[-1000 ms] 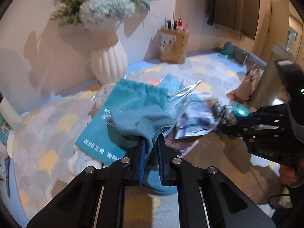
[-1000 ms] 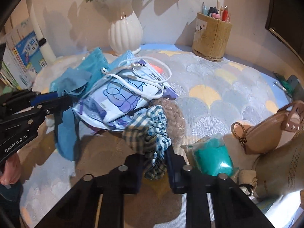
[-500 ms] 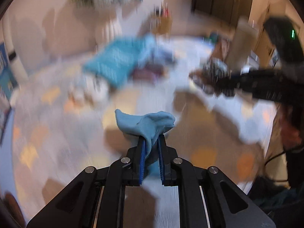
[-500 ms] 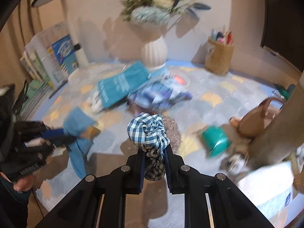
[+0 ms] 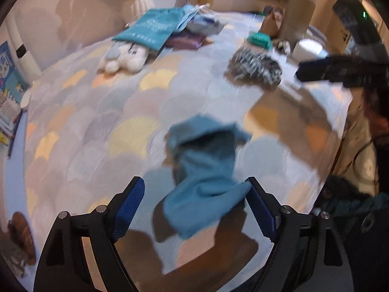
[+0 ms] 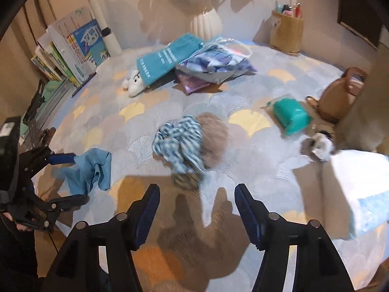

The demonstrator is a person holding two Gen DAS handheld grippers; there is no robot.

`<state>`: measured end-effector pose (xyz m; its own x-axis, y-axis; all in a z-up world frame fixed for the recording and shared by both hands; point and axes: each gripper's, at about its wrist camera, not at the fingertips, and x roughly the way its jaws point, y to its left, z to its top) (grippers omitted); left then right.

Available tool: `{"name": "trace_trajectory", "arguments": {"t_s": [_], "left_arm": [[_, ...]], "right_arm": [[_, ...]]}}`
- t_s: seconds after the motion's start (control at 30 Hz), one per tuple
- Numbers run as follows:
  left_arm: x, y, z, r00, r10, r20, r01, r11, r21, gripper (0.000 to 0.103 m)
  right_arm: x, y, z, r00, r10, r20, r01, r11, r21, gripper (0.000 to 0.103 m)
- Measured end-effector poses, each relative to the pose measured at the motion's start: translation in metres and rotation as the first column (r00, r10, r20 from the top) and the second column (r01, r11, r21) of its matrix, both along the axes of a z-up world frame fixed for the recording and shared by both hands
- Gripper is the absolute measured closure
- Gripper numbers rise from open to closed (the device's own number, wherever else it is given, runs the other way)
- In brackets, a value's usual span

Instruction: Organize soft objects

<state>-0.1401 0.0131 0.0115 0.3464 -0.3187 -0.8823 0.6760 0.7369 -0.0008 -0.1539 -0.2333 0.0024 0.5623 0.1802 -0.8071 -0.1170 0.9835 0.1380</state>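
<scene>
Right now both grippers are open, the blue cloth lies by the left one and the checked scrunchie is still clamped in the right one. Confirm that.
Not quite. The right gripper holds nothing: the right wrist view shows the checked scrunchie lying loose ahead of it. The rest stands.

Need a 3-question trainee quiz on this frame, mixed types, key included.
1. True or false: the left gripper jaws are clamped on the blue cloth.
2. Which item lies right beside the checked scrunchie on the tablecloth?
A) fuzzy tan scrunchie
B) teal pouch
C) white vase
3. Fill in: the right gripper jaws are ____.

Key: 1 false, the jaws stand wide apart around the cloth; 2 A; 3 open, with nothing between them.
</scene>
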Motion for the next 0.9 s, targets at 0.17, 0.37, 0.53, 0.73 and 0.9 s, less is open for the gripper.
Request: {"name": "trace_trajectory", "arguments": {"t_s": [0.17, 0.37, 0.53, 0.73, 0.9], "left_arm": [[-0.004, 0.020, 0.018, 1.000, 0.020, 0.014, -0.019, 0.998, -0.056, 0.020], [0.013, 0.006, 0.019, 0.998, 0.058, -0.037, -0.062, 0.990, -0.128, 0.020], [0.021, -0.014, -0.005, 0.996, 0.088, -0.023, -0.090, 0.993, -0.072, 0.027], [0.025, -0.037, 0.000, 0.996, 0.081, 0.025, -0.079, 0.994, -0.074, 0.093], [0.033, -0.028, 0.014, 0.992, 0.127, 0.028, -0.120, 0.976, -0.181, 0.093]], "right_arm": [[-0.001, -0.010, 0.003, 1.000, -0.016, 0.001, 0.016, 0.999, 0.038, 0.036], [0.023, -0.009, -0.003, 0.999, -0.031, -0.016, 0.033, 0.992, 0.124, 0.030], [0.044, -0.004, -0.011, 0.999, -0.036, -0.033, 0.040, 0.989, 0.140, 0.029], [0.065, 0.008, -0.018, 0.999, -0.040, -0.014, 0.041, 0.998, 0.056, 0.021], [0.066, 0.019, -0.021, 0.999, -0.039, 0.016, 0.039, 0.999, -0.009, 0.057]]}}
